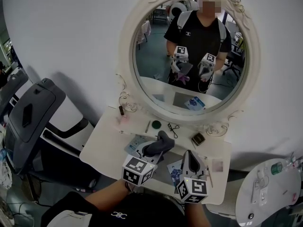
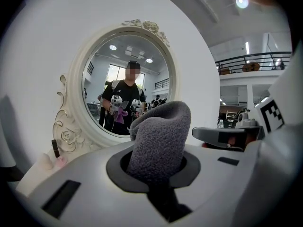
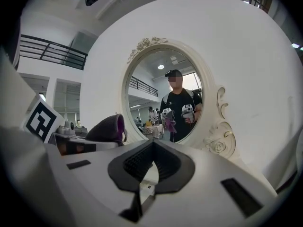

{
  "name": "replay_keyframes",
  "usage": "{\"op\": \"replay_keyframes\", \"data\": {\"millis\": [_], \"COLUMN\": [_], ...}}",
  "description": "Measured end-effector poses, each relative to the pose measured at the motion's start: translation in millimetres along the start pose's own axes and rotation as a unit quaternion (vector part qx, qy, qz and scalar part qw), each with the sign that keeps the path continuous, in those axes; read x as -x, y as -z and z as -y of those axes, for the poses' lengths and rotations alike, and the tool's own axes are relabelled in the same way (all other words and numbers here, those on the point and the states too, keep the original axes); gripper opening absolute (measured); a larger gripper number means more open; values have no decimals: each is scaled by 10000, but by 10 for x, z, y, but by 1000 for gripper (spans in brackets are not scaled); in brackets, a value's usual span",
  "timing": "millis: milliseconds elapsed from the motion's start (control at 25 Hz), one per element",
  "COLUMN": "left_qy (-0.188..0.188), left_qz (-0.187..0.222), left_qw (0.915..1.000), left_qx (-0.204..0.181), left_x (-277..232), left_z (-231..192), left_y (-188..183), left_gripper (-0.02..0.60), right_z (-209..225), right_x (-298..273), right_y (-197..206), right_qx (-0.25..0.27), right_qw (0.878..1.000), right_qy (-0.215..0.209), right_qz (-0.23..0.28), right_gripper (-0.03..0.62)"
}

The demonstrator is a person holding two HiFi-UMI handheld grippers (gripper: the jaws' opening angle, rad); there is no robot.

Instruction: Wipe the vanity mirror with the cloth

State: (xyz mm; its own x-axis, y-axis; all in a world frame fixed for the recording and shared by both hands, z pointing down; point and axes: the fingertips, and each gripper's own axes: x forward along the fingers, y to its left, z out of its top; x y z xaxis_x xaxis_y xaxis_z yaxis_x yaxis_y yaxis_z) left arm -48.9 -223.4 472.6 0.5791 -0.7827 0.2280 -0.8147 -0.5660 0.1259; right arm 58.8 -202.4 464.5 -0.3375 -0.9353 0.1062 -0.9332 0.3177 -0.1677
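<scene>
Cloth (image 2: 158, 141) — grey and plush, purple on the inner face — pinched between the fingers (image 2: 80, 183) of the left gripper (image 1: 155, 151), bunched into a thick roll and standing up out of them. Held low over the front half of the desk (image 1: 106, 143), well apart from the glass. Vanity mirror (image 1: 189, 56) upright at the back of the desk against a white wall: oval, in a white frame with carved roses and scrolls at foot and crown. In the glass, a person in a black top with both grippers held in front of the body, the purple of the cloth showing at one of them. Right gripper (image 1: 191, 156) just beside the left one, at about the same height, pointing toward the mirror; its fingers (image 3: 208, 174) narrow — only a thin slit between the pads, nothing in it, pale desk showing through. Scattered on the desk below the frame: a small round green thing (image 1: 156, 125), a small black looped tool (image 1: 173, 129), a square compact (image 1: 198, 138), a small dark tube (image 1: 121, 110) upright by the frame's left foot, and printed packets (image 1: 136, 142) under the grippers. Left of the desk, a bulky grey-and-black chair (image 1: 33, 110); at lower right, a round white side table (image 1: 265, 197) with small bottles.
</scene>
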Motion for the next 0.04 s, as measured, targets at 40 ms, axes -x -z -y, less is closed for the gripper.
{"op": "replay_keyframes", "data": {"millis": [40], "left_qy": [10], "left_qz": [-7], "left_qw": [10000], "left_qx": [12], "left_x": [1], "left_z": [0], "left_y": [7], "left_gripper": [55], "right_z": [-3], "right_x": [0], "right_y": [3], "right_qx": [5], "right_qw": [10000], "right_qy": [-1], "right_qz": [-5], "right_gripper": [11]}}
